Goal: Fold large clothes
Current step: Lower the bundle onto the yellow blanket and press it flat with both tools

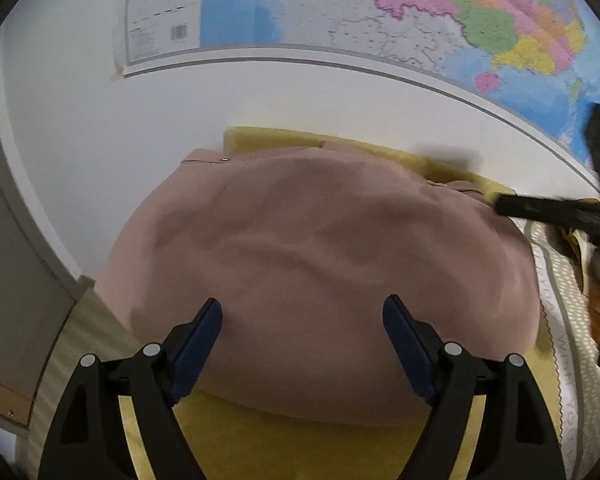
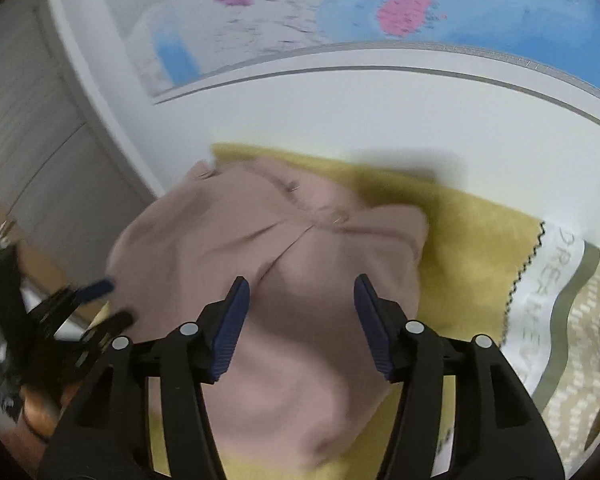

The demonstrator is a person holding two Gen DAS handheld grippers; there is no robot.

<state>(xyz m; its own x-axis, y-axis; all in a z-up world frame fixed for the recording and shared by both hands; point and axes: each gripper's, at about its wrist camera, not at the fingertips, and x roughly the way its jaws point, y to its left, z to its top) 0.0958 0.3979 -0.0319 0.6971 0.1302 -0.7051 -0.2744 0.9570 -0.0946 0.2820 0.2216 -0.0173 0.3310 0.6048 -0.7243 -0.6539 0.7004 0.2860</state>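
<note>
A dusty pink garment [image 1: 320,264] lies folded in a rounded heap on a yellow cloth [image 1: 300,448]. My left gripper [image 1: 302,312] hangs open and empty over its near edge. In the right wrist view the same pink garment [image 2: 292,264] shows a seam and small metal snaps near its far edge. My right gripper [image 2: 302,292] is open and empty above its middle. The right gripper also shows blurred at the right edge of the left wrist view [image 1: 556,210]. The left gripper shows blurred at the left of the right wrist view [image 2: 96,304].
The yellow cloth [image 2: 468,248] lies on a bed with a cream patterned cover with lettering [image 2: 548,304]. A white wall with a large colored map [image 1: 380,12] stands right behind. A grey cabinet [image 2: 24,136] stands to the left.
</note>
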